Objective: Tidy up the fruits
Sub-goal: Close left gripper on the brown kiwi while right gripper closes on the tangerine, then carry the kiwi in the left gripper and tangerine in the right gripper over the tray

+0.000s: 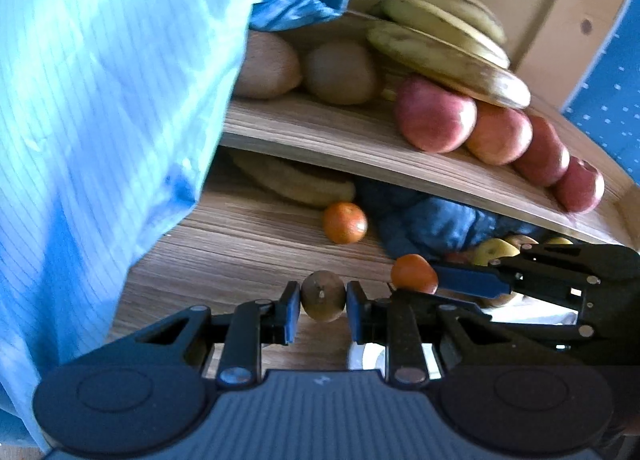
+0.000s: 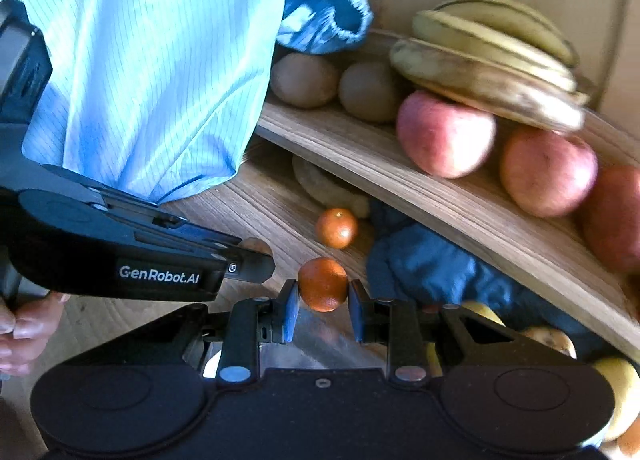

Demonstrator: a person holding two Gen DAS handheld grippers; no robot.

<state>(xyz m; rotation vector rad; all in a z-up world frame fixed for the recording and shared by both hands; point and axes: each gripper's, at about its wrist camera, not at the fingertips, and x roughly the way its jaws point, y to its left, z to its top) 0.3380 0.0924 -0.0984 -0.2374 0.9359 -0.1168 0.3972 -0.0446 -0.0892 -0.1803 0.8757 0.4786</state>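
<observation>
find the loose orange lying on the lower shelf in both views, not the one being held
Left wrist: the loose orange lies centre frame, above the kiwi held in the left gripper.
Right wrist: it lies centre frame, just above the held orange.
Shared landmark: the dark blue cloth to its right.

black hand-held gripper (image 2: 323, 310) with blue pads, silver screws, white "genrobot.ai" lettering; pale-blue pinstriped sleeve (image 2: 160, 59).

Upper wooden shelf (image 1: 320, 135), as I see it: two kiwis (image 1: 340, 71) far left, a row of red apples (image 1: 436, 115) right, bananas (image 1: 448, 43) atop. Lower wooden surface (image 1: 240, 244): one orange (image 1: 345, 222), a banana (image 1: 292, 179) behind, dark blue cloth (image 1: 432, 219) right.
</observation>
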